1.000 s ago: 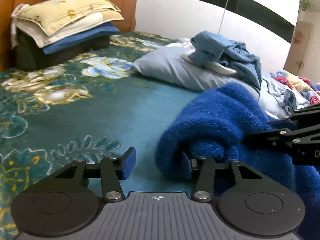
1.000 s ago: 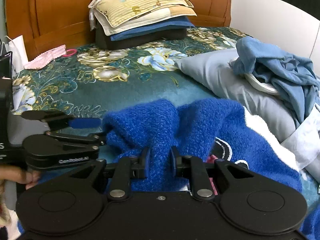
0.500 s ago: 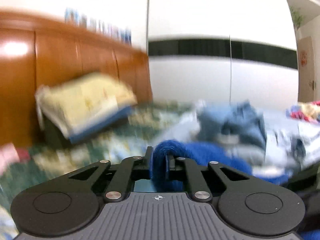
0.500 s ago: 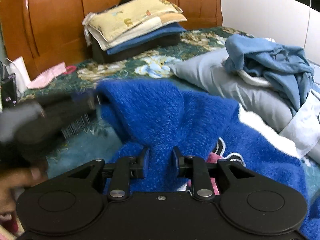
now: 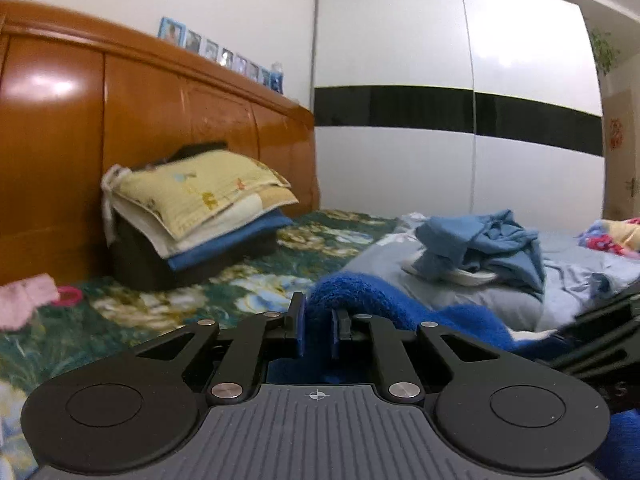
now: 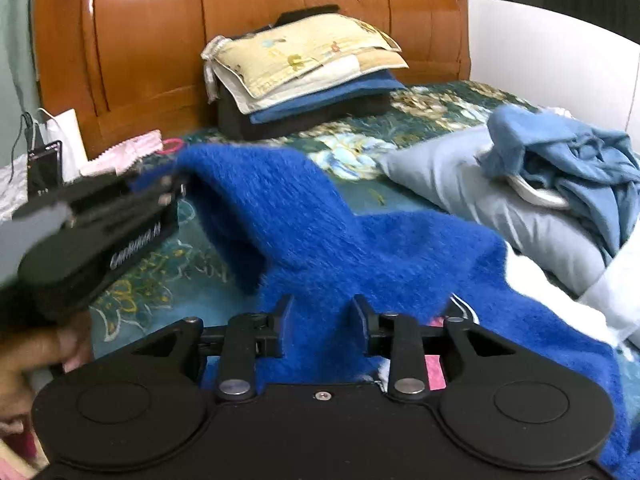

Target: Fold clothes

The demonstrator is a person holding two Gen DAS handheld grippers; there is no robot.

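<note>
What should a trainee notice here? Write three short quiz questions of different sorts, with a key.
1. True or false: the left gripper is shut on the blue sweater.
2. What lies on top of the stack by the headboard? A) yellow cloth B) red towel C) jeans
3. What does the crumpled light-blue garment rest on?

Key: 1 true; 2 A; 3 the grey pillow.

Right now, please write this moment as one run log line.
step: fold blue sweater | left gripper: shut on sweater edge, lifted | right gripper: jaws just opening, sweater between them | surface: bed
</note>
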